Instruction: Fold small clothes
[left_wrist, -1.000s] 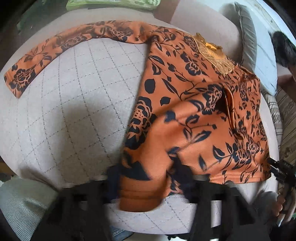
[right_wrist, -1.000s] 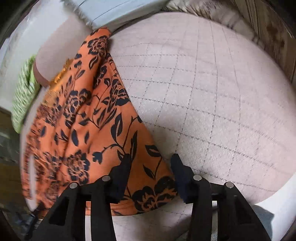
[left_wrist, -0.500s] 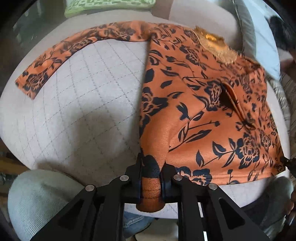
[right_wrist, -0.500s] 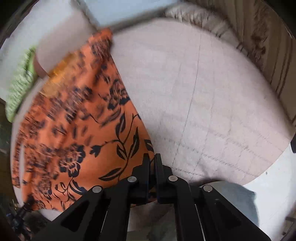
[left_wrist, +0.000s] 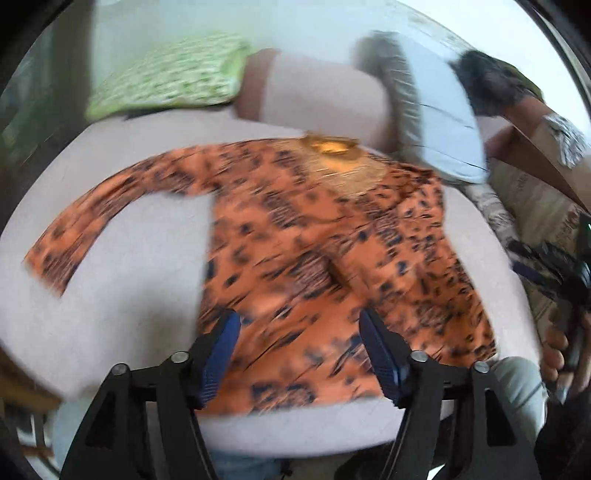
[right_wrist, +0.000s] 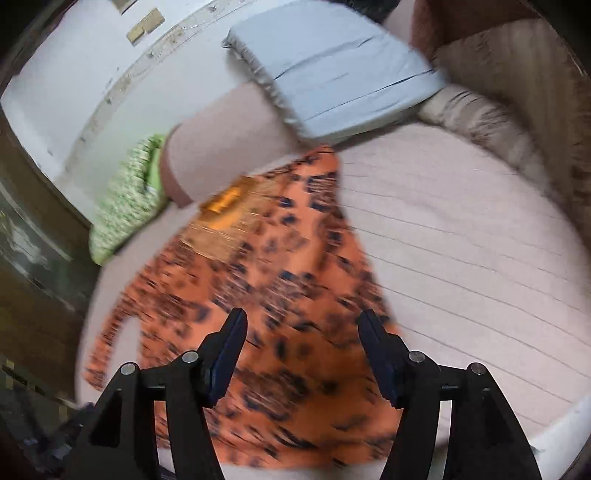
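Hovering above the orange floral top (left_wrist: 317, 251), left gripper (left_wrist: 299, 350) and right gripper (right_wrist: 301, 350) both have jaws opening, nothing pinched between them. Top lies spread on the quilted cushion (right_wrist: 461, 236), mid-frame, one sleeve trailing left, likely just laid flat for a fold. Motion blur smears the print; hem corners sit hidden behind the fingers.

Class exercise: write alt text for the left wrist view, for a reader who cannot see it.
An orange floral top lies spread on a pale cushion, one sleeve stretched left. The left claw hovers above its hem, jaws opening, nothing gripped. The picture is motion-blurred.
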